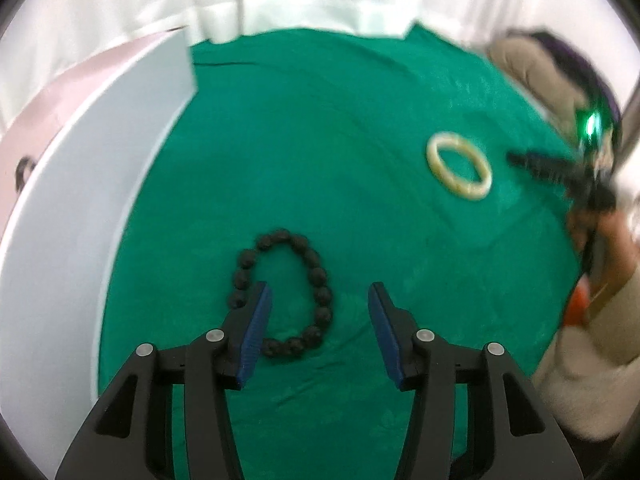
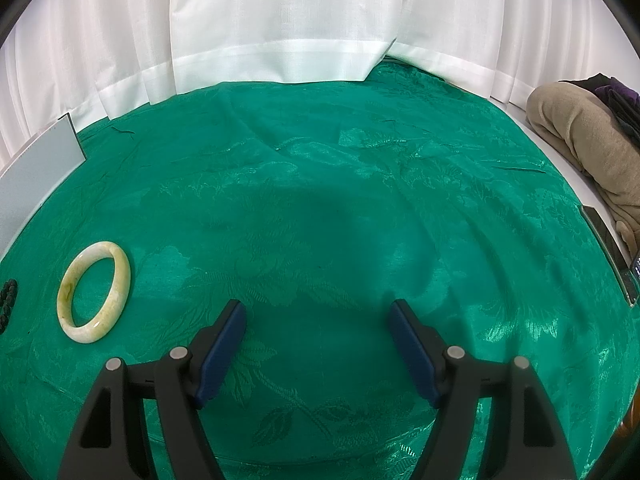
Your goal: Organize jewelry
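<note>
Dark bead bracelet (image 1: 286, 294) flat on green cloth (image 1: 320, 140), oval loop's long axis running away from left gripper (image 1: 320, 300), fingers apart, empty; pale bangle (image 2: 95, 292) flat, right gripper (image 2: 318, 320) fingers apart, empty

You have two pieces of jewelry on the green cloth (image 2: 320, 184): one dark beaded bracelet (image 1: 286, 294) and one pale jade bangle (image 2: 95, 292). One grey board (image 1: 100, 184) stands at its left edge.

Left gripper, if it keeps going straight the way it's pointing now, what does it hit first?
Most likely the dark bead bracelet: the left gripper stands open over it, one finger overlapping the loop's near side. Otherwise it meets the green cloth. Depth is uncertain.
</note>
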Available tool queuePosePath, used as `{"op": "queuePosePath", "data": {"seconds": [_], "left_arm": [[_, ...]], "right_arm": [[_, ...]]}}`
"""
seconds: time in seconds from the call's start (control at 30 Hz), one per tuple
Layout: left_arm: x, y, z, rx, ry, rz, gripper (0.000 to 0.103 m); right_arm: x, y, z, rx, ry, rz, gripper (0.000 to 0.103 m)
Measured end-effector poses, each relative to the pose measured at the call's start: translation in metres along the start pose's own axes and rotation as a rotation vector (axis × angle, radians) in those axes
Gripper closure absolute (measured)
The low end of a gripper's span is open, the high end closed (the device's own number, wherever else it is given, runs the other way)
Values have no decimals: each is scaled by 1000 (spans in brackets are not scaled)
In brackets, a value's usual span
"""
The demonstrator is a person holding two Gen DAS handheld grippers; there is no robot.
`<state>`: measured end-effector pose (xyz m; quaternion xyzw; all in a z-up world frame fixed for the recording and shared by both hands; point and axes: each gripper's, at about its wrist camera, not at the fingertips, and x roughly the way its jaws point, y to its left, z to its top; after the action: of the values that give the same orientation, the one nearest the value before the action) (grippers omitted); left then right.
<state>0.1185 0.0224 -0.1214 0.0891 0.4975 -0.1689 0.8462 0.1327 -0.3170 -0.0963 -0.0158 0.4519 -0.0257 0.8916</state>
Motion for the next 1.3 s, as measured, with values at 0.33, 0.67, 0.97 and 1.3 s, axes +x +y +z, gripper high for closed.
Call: {"op": "queuePosePath", "data": {"seconds": [0.33,0.67,0.97,1.3], "left_arm": [[17,-6,10,-92,31,-28,94],[-60,68,-9,-524,-193,-370,94],[-118,88,-26,-620,-290,-399,94],[-192,138,-45,-717,-430,-357,94]], "right_arm": [[-5,-6,0,35,0,38,28],[-47,89,37,-200,172,466,28],[-5,167,28,-485,264,356,93],[-57,140,83,-286,196,572,92]]}}
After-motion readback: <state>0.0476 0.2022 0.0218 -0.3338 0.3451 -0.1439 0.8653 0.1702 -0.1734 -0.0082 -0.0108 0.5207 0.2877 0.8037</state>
